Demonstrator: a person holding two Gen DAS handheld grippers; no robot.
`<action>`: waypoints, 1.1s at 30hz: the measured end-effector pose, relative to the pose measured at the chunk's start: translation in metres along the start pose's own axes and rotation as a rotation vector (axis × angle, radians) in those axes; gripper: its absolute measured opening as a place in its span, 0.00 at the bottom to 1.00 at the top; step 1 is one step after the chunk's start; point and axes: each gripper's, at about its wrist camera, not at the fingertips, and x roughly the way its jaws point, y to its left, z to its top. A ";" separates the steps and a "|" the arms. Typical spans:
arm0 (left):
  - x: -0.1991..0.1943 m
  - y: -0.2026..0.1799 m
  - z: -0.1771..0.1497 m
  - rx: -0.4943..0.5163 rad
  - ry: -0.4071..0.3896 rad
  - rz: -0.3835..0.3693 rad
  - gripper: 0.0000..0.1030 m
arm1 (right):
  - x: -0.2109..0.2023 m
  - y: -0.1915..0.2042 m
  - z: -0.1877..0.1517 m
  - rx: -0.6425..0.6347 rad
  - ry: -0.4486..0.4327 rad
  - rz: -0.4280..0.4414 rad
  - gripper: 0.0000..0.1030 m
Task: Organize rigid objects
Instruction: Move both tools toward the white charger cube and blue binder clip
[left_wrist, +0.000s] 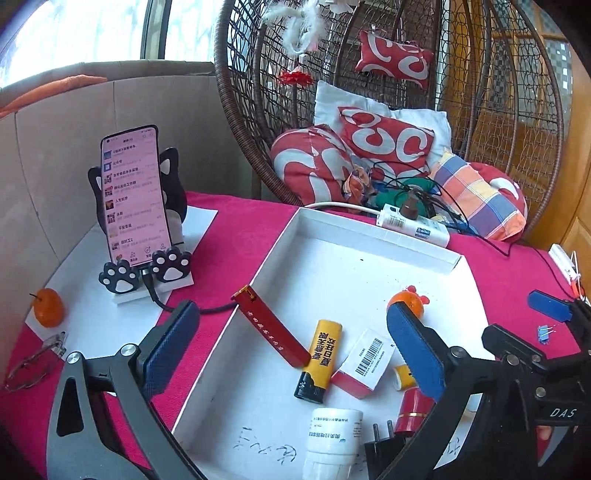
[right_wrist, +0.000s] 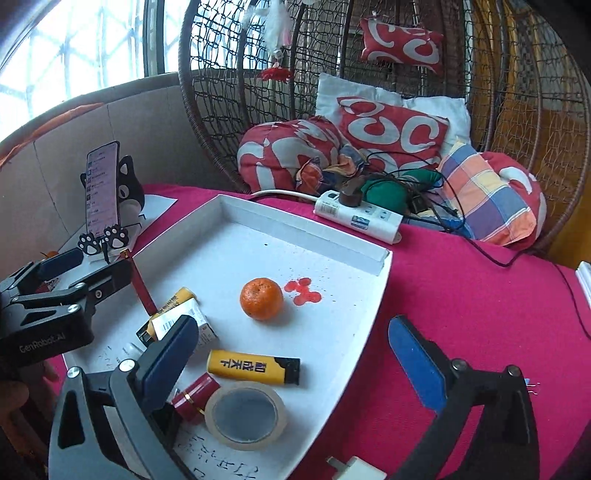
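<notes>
both tongs, left (left_wrist: 291, 339) and right (right_wrist: 291, 354), spread wide, empty. between picks: lighters, boxes, tape roll (right_wrist: 245, 415), orange (right_wrist: 261, 298) loose in white tray (right_wrist: 332, 243) on bench. next: choose one item, straddle, close.

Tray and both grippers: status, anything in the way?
Left gripper open, empty, over the tray. Right gripper open, empty. Orange, yellow lighter, tape roll sit in tray. Nothing blocking.
</notes>
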 end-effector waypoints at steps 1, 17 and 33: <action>-0.001 -0.001 0.001 0.000 0.001 0.000 0.99 | -0.003 -0.005 -0.001 0.006 0.000 -0.012 1.00; -0.039 -0.125 -0.017 0.299 -0.001 -0.338 0.99 | -0.059 -0.182 -0.050 0.360 -0.090 -0.218 1.00; -0.037 -0.183 -0.056 0.638 0.116 -0.443 0.99 | 0.011 -0.212 -0.083 0.266 0.134 -0.215 0.84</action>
